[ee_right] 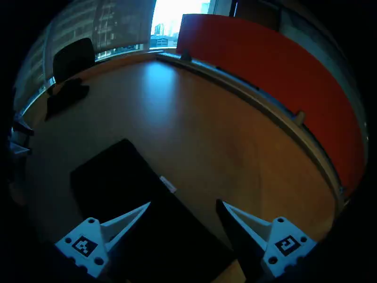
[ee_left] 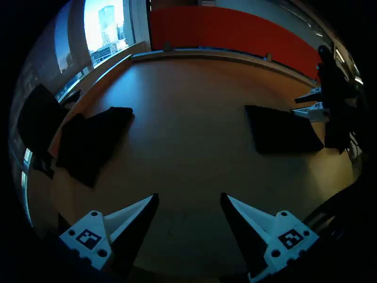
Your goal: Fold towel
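Observation:
A folded dark towel (ee_left: pixel 282 129) lies flat on the wooden table (ee_left: pixel 188 118) at the right of the left gripper view. My right gripper (ee_left: pixel 311 106) hovers at its far edge, held by a dark-sleeved arm. In the right gripper view that same folded towel (ee_right: pixel 127 188), with a small white tag (ee_right: pixel 167 184), lies just under and ahead of my right gripper (ee_right: pixel 184 205), which is open and holds nothing. A second, crumpled dark towel (ee_left: pixel 94 141) rests at the table's left; it also appears far off (ee_right: pixel 66 96). My left gripper (ee_left: pixel 188 198) hangs open above bare table.
A red partition (ee_left: pixel 235 33) runs along the table's far edge, with windows (ee_left: pixel 106 28) beyond the left corner. A dark chair (ee_right: pixel 73 56) stands past the crumpled towel. Bare wood (ee_right: pixel 188 118) lies between the two towels.

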A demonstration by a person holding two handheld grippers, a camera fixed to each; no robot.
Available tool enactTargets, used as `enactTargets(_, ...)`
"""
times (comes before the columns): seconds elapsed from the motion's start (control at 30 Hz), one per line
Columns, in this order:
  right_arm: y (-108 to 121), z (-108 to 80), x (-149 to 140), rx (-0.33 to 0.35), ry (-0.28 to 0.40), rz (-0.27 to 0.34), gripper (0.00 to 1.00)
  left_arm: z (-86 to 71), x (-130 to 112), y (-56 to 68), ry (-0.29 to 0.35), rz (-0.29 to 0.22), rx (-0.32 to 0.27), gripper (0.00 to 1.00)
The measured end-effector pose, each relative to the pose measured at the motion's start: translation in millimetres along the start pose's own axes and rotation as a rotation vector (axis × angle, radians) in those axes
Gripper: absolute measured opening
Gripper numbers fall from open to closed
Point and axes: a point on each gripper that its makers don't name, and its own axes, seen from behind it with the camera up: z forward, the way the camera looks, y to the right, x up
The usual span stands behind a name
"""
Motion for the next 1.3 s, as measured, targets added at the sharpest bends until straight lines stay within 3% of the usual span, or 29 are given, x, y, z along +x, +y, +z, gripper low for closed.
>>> enactTargets(0.87, -10, -62.6, -68, -0.011, -0.003, 0.081, 0.97, -8.6, -2, 9.5, 0.025, 0.027, -0.017, 0.97)
enactTargets(1.3, -16, -84.2, -102, -0.014, -0.023, 0.104, 0.97, -7.4, -3, 16.6, 0.026, 0.044, -0.027, 0.97)
